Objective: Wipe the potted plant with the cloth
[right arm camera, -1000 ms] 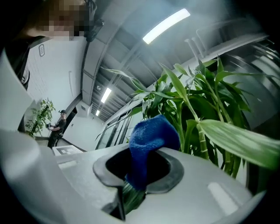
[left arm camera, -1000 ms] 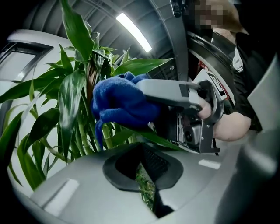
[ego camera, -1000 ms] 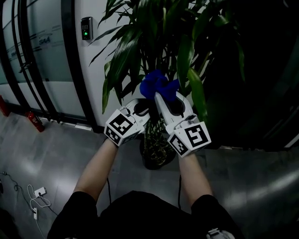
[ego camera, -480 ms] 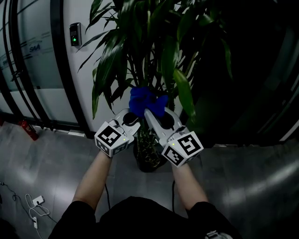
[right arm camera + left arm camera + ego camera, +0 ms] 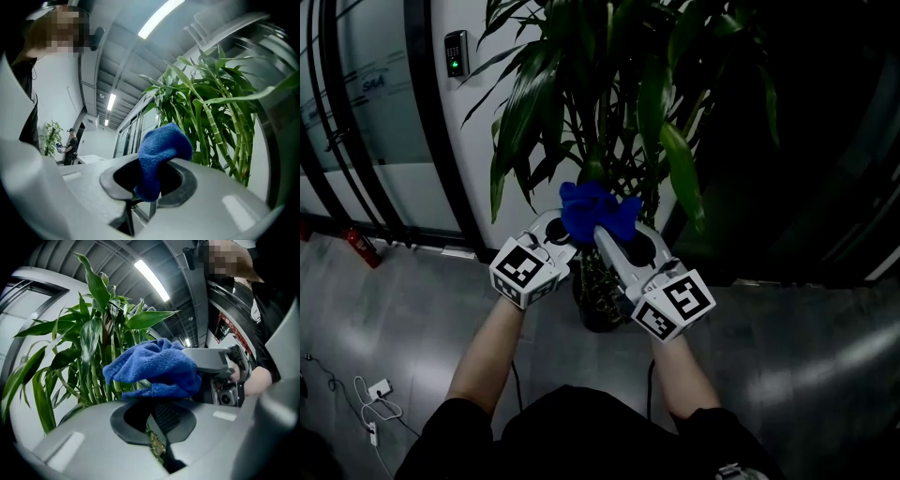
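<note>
Blue cloth [image 5: 595,211] in right gripper [image 5: 605,232], left gripper [image 5: 558,230] beside, leaves [image 5: 525,103] crowding

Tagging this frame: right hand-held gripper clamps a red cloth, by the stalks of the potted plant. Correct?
No. The cloth is blue, not red; the right gripper view shows it. The rest stands: the right hand-held gripper clamps it, by the stalks of the potted plant.
</note>
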Demonstrator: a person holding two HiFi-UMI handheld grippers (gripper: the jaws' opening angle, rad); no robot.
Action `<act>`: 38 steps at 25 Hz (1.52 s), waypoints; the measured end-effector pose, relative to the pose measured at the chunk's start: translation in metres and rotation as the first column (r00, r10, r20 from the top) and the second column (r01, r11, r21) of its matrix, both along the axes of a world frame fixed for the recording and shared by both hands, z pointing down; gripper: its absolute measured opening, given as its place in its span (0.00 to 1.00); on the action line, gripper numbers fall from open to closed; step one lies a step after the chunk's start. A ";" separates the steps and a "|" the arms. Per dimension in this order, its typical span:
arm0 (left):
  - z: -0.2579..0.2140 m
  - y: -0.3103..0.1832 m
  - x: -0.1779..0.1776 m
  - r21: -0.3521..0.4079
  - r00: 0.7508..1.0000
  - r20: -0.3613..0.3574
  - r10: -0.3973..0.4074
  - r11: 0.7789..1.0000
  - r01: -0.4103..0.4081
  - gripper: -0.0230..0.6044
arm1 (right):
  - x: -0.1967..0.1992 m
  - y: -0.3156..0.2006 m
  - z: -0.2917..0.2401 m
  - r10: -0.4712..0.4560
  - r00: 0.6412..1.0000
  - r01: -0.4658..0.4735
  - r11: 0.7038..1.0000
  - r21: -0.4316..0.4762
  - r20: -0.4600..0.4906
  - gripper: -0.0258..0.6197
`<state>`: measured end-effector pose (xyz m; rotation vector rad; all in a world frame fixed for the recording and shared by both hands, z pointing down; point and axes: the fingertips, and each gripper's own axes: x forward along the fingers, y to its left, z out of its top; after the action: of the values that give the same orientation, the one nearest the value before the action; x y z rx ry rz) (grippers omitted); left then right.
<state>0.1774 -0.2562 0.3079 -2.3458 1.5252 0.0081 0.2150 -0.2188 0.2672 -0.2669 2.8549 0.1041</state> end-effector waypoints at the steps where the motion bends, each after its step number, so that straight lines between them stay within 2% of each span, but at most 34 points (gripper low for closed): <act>1: 0.001 0.001 -0.001 0.000 1.000 -0.008 -0.004 1.000 0.004 0.05 | 0.000 0.002 0.002 -0.003 1.000 0.003 1.000 -0.003 -0.002 0.17; 9: 0.017 0.002 -0.010 -0.046 0.995 -0.089 -0.039 0.998 0.035 0.05 | 0.003 0.013 0.025 -0.023 0.999 0.022 0.999 -0.037 -0.036 0.17; 13: 0.025 0.008 -0.014 -0.064 0.993 -0.100 -0.058 0.997 0.052 0.05 | 0.005 0.021 0.035 -0.046 0.998 0.043 0.997 -0.064 -0.045 0.17; 17: 0.040 0.022 -0.018 -0.102 0.990 -0.087 -0.114 0.989 0.105 0.05 | 0.004 0.024 0.042 -0.079 0.996 0.074 0.993 -0.096 -0.046 0.17; 20: 0.056 0.042 -0.029 -0.139 0.977 -0.100 -0.187 0.975 0.173 0.05 | -0.002 0.032 0.051 -0.123 0.991 0.116 0.986 -0.117 -0.053 0.17; 24: 0.084 0.081 -0.050 -0.200 0.940 -0.123 -0.317 0.936 0.289 0.05 | -0.019 0.063 0.068 -0.251 0.965 0.240 0.962 -0.128 -0.079 0.17; 28: 0.112 0.124 -0.080 -0.263 0.876 -0.172 -0.451 0.878 0.400 0.05 | -0.043 0.094 0.074 -0.344 0.936 0.334 0.935 -0.119 -0.072 0.17; 31: 0.119 0.163 -0.110 -0.272 0.820 -0.176 -0.545 0.827 0.491 0.05 | -0.070 0.111 0.075 -0.414 0.910 0.405 0.903 -0.144 -0.036 0.17; 33: 0.121 0.188 -0.129 -0.266 0.791 -0.180 -0.585 0.803 0.533 0.05 | -0.084 0.125 0.077 -0.440 0.898 0.431 0.887 -0.165 -0.020 0.17; 36: 0.123 0.217 -0.158 -0.266 0.759 -0.188 -0.623 0.776 0.572 0.05 | -0.098 0.150 0.076 -0.440 0.898 0.433 0.888 -0.154 -0.016 0.17; 38: 0.123 0.229 -0.177 -0.269 0.755 -0.202 -0.624 0.776 0.570 0.05 | -0.111 0.162 0.074 -0.414 0.910 0.408 0.903 -0.134 -0.018 0.17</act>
<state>0.0005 -0.0274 0.4305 -1.9208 2.4720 0.0412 0.1039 -0.0566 0.3414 0.3235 2.8961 -0.1589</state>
